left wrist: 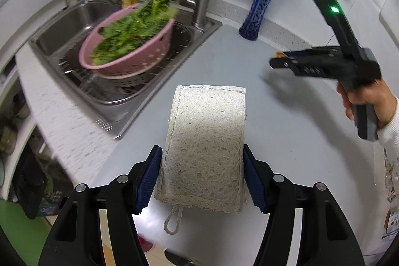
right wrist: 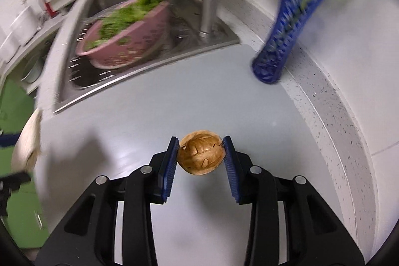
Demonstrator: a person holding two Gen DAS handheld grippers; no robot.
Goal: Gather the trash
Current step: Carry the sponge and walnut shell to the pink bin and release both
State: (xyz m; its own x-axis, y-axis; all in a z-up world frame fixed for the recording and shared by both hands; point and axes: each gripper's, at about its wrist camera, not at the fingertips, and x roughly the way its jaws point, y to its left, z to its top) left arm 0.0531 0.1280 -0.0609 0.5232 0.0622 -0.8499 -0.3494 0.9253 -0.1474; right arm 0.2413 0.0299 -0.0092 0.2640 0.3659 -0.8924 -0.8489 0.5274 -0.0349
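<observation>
My left gripper [left wrist: 202,166] is shut on a beige loofah sponge [left wrist: 207,141] with a white string loop, held above the grey counter [left wrist: 286,141]. My right gripper [right wrist: 201,153] is shut on a brown walnut shell [right wrist: 201,152], held above the counter [right wrist: 149,104]. In the left wrist view the right gripper [left wrist: 276,59] shows at the right, held by a hand, with a bit of the orange-brown shell [left wrist: 279,54] at its tips. The sponge [right wrist: 27,141] shows blurred at the left edge of the right wrist view.
A steel sink [left wrist: 62,24] at the back left holds a pink colander [left wrist: 139,59] full of leafy greens [left wrist: 132,29], with a tap [left wrist: 202,6] behind it. A blue vase [left wrist: 259,9] with a green stem stands at the back wall, also in the right wrist view [right wrist: 286,29].
</observation>
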